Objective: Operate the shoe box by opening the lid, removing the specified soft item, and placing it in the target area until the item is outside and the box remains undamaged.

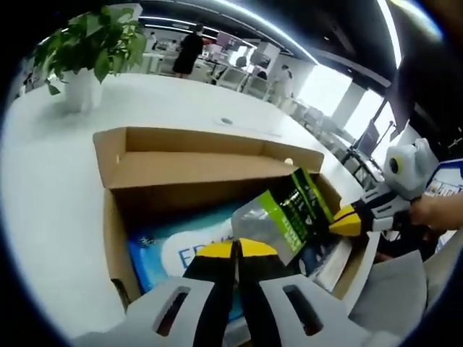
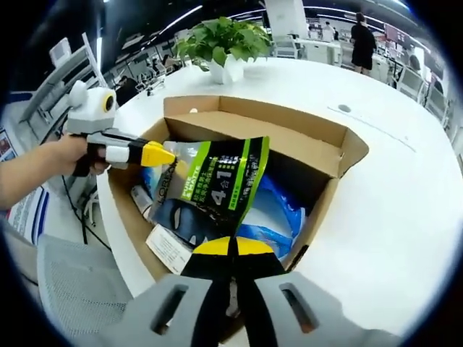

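**Both jaw pairs pinched on green-and-black pouch above open box**

Left gripper view: yellow-tipped fingers (image 1: 217,249) of the left gripper (image 1: 236,249) pressed together on the lower edge of a soft green-and-black plastic pouch (image 1: 289,213). Opposite corner pinched by the right gripper (image 1: 346,220), entering from the right. Held above an open brown cardboard shoe box (image 1: 188,166), flaps up, blue-and-white packet (image 1: 173,253) inside. Potted green plant (image 1: 87,50) far back on the white round table (image 1: 43,181).

Right gripper view: right gripper (image 2: 233,247) clamped on the pouch's bottom edge, left gripper gripping its upper corner.
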Action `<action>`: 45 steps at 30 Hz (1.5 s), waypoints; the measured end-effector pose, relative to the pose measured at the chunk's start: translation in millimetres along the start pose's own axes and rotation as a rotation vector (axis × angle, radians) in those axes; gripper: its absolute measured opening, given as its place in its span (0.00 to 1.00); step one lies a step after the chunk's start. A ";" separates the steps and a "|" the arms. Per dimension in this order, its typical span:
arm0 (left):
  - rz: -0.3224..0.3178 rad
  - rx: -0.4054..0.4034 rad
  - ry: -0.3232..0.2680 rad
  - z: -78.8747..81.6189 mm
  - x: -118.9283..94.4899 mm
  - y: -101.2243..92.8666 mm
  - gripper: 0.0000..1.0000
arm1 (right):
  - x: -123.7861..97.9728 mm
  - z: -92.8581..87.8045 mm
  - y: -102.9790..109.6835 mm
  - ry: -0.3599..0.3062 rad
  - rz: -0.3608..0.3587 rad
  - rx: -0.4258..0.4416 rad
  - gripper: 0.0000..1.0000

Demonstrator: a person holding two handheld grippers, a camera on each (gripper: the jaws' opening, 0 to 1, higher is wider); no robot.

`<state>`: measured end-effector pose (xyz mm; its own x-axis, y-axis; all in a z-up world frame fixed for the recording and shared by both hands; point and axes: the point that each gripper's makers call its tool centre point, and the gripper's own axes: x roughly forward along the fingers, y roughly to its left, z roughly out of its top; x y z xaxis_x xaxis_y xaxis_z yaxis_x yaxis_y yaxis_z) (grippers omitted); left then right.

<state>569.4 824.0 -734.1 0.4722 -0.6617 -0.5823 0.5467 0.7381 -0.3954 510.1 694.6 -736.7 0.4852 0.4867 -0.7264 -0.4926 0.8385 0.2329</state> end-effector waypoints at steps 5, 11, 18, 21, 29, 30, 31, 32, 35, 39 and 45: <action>0.008 -0.003 0.003 -2.0 -0.5 1.7 0.00 | 0.8 1.4 1.0 -0.011 0.020 0.006 0.04; 0.010 -0.009 0.001 -3.4 -1.0 2.4 0.00 | 3.7 2.9 3.8 -0.019 0.035 0.009 0.07; 0.022 -0.018 -0.006 -3.0 -2.7 4.3 0.00 | 5.8 3.1 8.0 -0.019 0.054 0.022 0.01; 0.022 -0.014 -0.011 -1.2 -3.3 3.4 0.00 | 5.4 2.6 9.0 -0.018 0.052 0.033 0.00; 0.030 0.044 -0.016 7.9 -8.3 -4.7 0.00 | -1.1 5.3 9.2 -0.034 0.041 0.073 0.00; 0.029 0.048 -0.020 10.1 -8.9 -5.5 0.00 | -2.9 6.6 8.7 -0.039 0.039 0.077 0.00; 0.029 0.050 -0.023 11.9 -9.3 -6.4 0.00 | -3.8 7.7 7.5 -0.045 0.038 0.082 0.00; 0.028 0.057 -0.028 14.9 -10.1 -8.0 0.00 | -5.4 9.3 6.5 -0.052 0.037 0.092 0.00; 0.026 0.073 -0.039 22.2 -11.3 -12.0 0.00 | -10.7 13.5 4.8 -0.070 0.034 0.105 0.00; 0.021 0.093 -0.045 30.6 -11.9 -20.0 0.00 | -18.4 16.6 2.2 -0.084 0.033 0.121 0.00; 0.013 0.120 -0.037 38.7 -8.0 -32.5 0.00 | -34.7 18.2 -2.2 -0.102 0.030 0.142 0.00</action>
<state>574.6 800.2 -689.1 0.5033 -0.6586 -0.5595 0.6186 0.7266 -0.2988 507.5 680.2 -700.2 0.5462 0.5280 -0.6503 -0.4045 0.8460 0.3473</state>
